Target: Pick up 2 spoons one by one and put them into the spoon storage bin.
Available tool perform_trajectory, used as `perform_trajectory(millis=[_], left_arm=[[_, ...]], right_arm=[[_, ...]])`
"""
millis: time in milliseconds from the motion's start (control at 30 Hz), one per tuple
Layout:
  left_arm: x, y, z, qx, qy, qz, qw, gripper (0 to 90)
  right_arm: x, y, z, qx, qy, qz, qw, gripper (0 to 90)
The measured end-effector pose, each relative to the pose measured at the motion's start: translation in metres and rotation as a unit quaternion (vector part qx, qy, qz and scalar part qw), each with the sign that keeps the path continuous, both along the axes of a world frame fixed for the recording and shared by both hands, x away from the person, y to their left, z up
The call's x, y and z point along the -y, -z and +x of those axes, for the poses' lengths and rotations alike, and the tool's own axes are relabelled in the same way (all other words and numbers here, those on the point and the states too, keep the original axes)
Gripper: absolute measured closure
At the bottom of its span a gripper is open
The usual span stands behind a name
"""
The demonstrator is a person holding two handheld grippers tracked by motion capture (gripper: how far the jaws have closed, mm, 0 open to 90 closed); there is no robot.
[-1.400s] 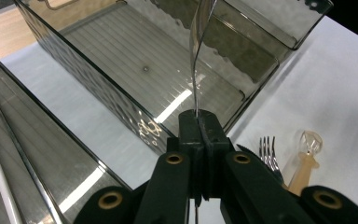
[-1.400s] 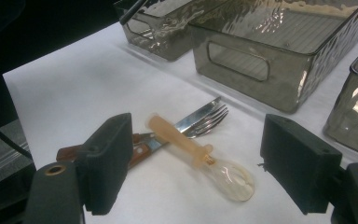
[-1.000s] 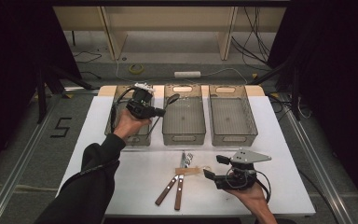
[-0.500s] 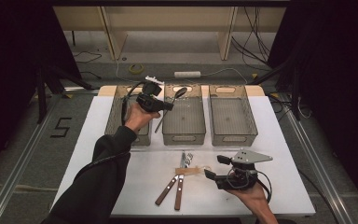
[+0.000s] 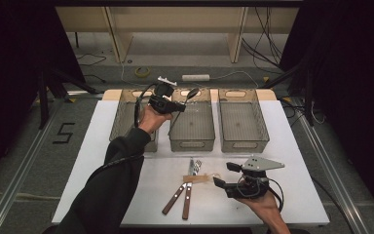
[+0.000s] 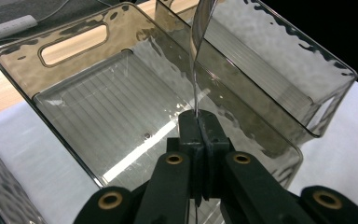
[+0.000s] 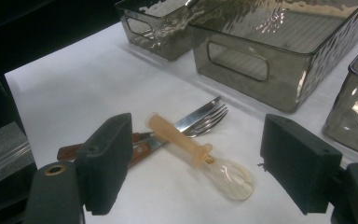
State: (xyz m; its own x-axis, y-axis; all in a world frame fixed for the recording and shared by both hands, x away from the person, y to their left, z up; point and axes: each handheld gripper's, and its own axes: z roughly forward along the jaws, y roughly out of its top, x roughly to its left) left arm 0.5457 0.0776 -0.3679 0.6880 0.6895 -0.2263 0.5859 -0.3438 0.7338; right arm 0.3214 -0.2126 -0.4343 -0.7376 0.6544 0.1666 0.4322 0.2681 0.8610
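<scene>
From the high view, your left tool (image 5: 177, 105) is clamped on the handle of a spoon (image 5: 191, 93), held up over the middle bin (image 5: 192, 143) of three on the white tabletop (image 5: 297, 146). The spoon's bowl points up and away toward the far right; its long axis is tilted, not upright. Your right tool (image 5: 224, 174) rests low near the front edge, jaws wide apart and holding nothing. Just to its left lie a small plastic spoon (image 5: 200, 179), a fork (image 5: 195, 166) and a knife (image 5: 190, 187), their wooden handles pointing toward you.

In the left gripper view, the pads are pressed tight on the thin metal handle (image 6: 195, 88), and the empty floor of the bin (image 6: 98, 107) lies directly below (nothing stands in the way of a drop). The next bin's wall (image 6: 270, 65) sits close on one side.

In the right gripper view, the plastic spoon (image 7: 198, 156) lies between your open pads (image 7: 107, 158), not touched, its long axis running diagonally across the gap and its handle resting on the fork (image 7: 205, 122) and knife. You'd likely need to turn the tool so the pads close across the handle.
</scene>
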Motion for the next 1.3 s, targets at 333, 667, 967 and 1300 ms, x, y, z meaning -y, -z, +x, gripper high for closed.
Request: perform_trajectory(millis=[333,667,967,1300], left_arm=[[0.003,0.007,0.007,-0.004,-0.016,-0.009,0.9998,89.2],[0.004,0.016,0.01,-0.009,-0.037,-0.014,0.9992,88.7],[0.01,0.023,0.012,-0.018,-0.039,-0.006,0.9991,88.4],[0.012,0.027,0.014,-0.024,-0.048,-0.001,0.9986,87.9]], right_arm=[[0.0,0.0,0.0,0.0,-0.001,-0.001,1.0,26.5],[0.0,0.0,0.0,0.0,-0.002,0.0,1.0,26.5],[0.0,0.0,0.001,-0.001,-0.004,0.001,1.0,26.5],[0.0,0.0,0.001,-0.001,-0.004,0.002,1.0,26.5]])
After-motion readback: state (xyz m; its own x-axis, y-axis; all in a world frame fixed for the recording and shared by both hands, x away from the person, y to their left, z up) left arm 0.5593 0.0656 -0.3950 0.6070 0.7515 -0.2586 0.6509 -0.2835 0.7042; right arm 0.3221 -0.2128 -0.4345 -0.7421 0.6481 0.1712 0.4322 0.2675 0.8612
